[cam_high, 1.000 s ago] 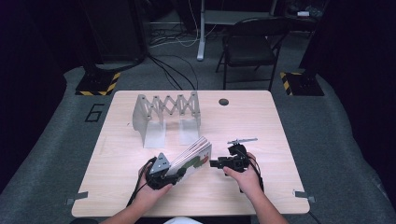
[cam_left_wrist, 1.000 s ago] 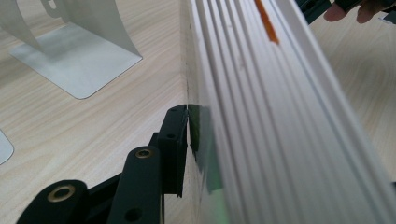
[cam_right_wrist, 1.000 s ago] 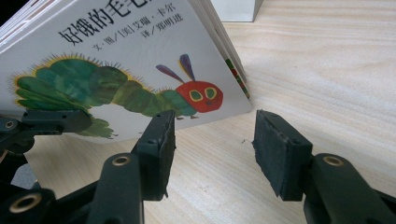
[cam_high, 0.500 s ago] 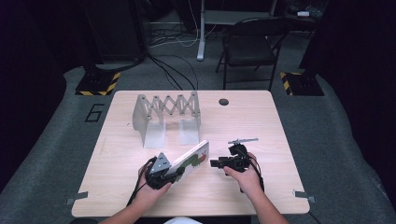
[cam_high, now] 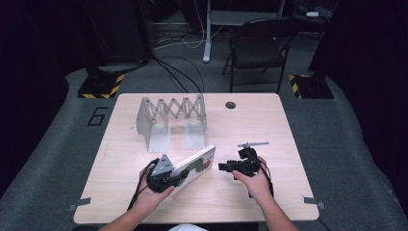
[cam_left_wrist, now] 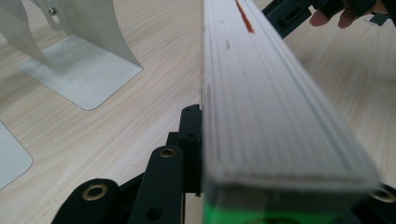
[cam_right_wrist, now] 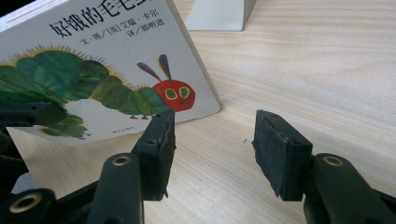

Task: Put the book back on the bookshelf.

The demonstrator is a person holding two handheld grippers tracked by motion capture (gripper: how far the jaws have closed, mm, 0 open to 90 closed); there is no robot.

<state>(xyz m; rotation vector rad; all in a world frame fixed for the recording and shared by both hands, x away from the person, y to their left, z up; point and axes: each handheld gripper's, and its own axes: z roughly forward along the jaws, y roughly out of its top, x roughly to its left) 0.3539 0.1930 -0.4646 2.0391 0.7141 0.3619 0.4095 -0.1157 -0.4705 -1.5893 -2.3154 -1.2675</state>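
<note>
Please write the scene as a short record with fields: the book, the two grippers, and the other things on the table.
book: caterpillar board book, tilted, one edge on the table
left gripper: shut on the book's thickness
right gripper: jaws apart, nothing between them, beside the book's corner
metal rack: folding bookstand, behind the book, apart from it
small metal piece: beyond the right gripper

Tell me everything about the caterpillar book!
The caterpillar book is a thick board book with a white cover, a green caterpillar with a red face, and Chinese writing. Its stiff grey-white pages are shut. It stands tilted on one edge on the wooden table, near the metal rack. The left gripper is shut on its end.
</note>
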